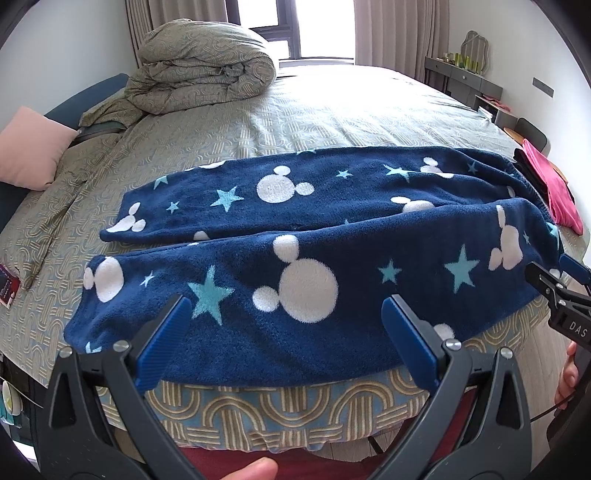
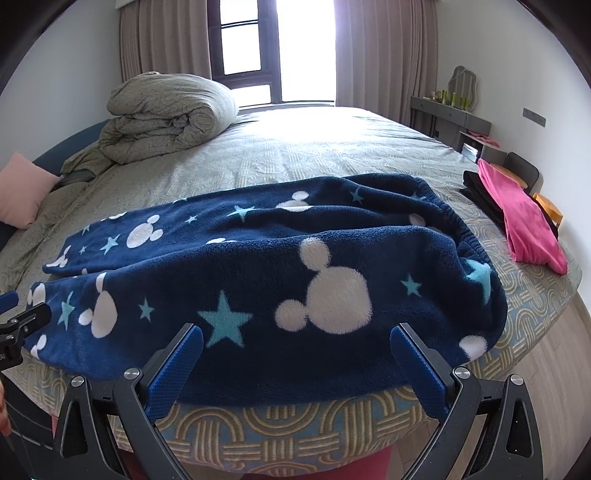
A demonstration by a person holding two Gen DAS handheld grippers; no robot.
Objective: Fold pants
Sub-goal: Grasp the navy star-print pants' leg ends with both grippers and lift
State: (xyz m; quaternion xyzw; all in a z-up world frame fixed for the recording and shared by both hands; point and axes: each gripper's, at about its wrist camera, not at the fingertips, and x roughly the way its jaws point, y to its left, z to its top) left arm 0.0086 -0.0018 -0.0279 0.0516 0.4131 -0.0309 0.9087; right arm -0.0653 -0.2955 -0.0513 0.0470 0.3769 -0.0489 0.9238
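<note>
Left claw (image 1: pixel 286 306) stands released in the left wrist view, its two blue fingers (image 1: pixel 166 339) spread wide and hovering just above the near edge of the bed (image 1: pixel 332 114), gripping nothing. One pair of navy fleece pants (image 1: pixel 295 229), printed with white mouse heads and pale blue stars, lies flat across the near part of the bed, its two legs side by side and running to the left, waistband to the right. The bed wears a grey-green patterned cover; one rolled duvet (image 1: pixel 207 62) sits at the far left by the window (image 1: pixel 291 26), and one pink pillow (image 1: pixel 33 147) lies at the left edge. One pink folded garment (image 1: pixel 557 188) rests at the right edge on something dark. A grey dresser (image 1: pixel 461 77) stands against the far right wall. The right claw (image 1: pixel 565 288) enters from the right beside the waistband, and a thumb tip (image 1: pixel 255 469) shows at the bottom.

Seen from the right wrist, the right claw (image 2: pixel 297 338) is likewise released, its two blue fingers (image 2: pixel 173 369) wide apart over the bed's (image 2: pixel 314 147) near edge, level with the pants' (image 2: pixel 258 266) seat. The waistband bunches at the right, the legs trail away leftward. The duvet (image 2: pixel 166 118), pillow (image 2: pixel 22 192), pink garment (image 2: pixel 524 218) and dresser (image 2: pixel 450 118) appear once each, with curtains (image 2: pixel 384 51) framing the window (image 2: pixel 258 48). Wood flooring (image 2: pixel 546 369) shows at the lower right. The left claw (image 2: pixel 14 317) pokes in at the left edge by the leg cuffs.
</note>
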